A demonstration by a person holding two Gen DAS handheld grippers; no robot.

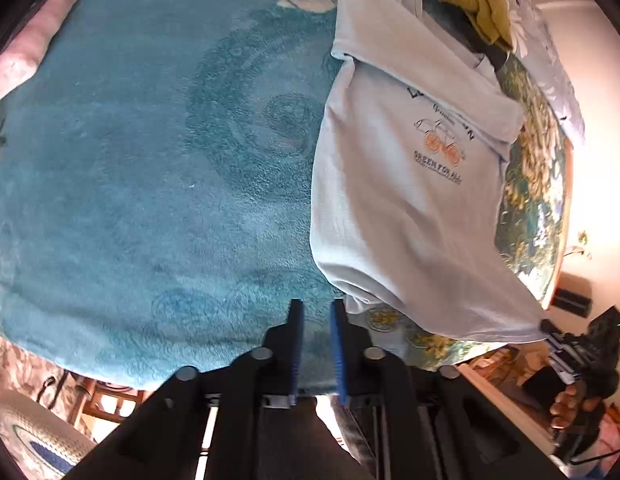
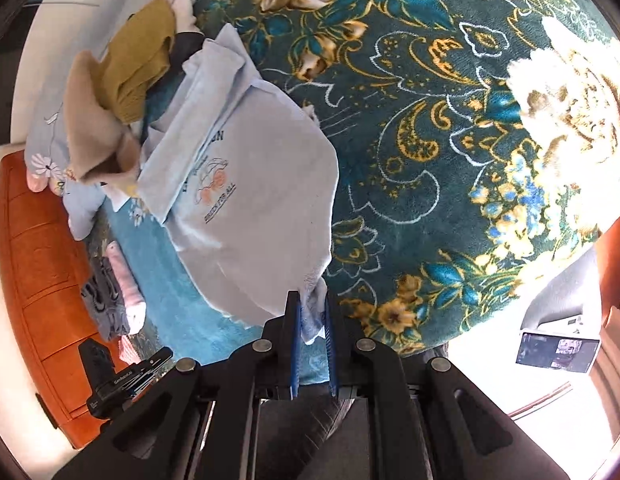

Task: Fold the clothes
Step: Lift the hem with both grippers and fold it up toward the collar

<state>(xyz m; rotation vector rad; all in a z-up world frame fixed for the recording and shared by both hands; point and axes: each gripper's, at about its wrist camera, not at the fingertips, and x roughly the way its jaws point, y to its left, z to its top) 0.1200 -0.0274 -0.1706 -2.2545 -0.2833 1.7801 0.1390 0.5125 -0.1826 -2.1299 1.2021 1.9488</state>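
A pale blue T-shirt with an orange print lies on the teal floral blanket, its sleeves folded in. My left gripper is open and empty, just off the shirt's hem at its left corner. My right gripper is shut on the shirt's hem corner, which sits between the blue pads. In the left wrist view the right gripper pulls that corner up off the bed edge. The left gripper shows at the lower left of the right wrist view.
A heap of mustard, beige and dark clothes lies past the shirt's collar. Folded clothes are stacked at the bed's far side by an orange headboard. A pink roll lies at the blanket's far edge. A phone lies off the bed.
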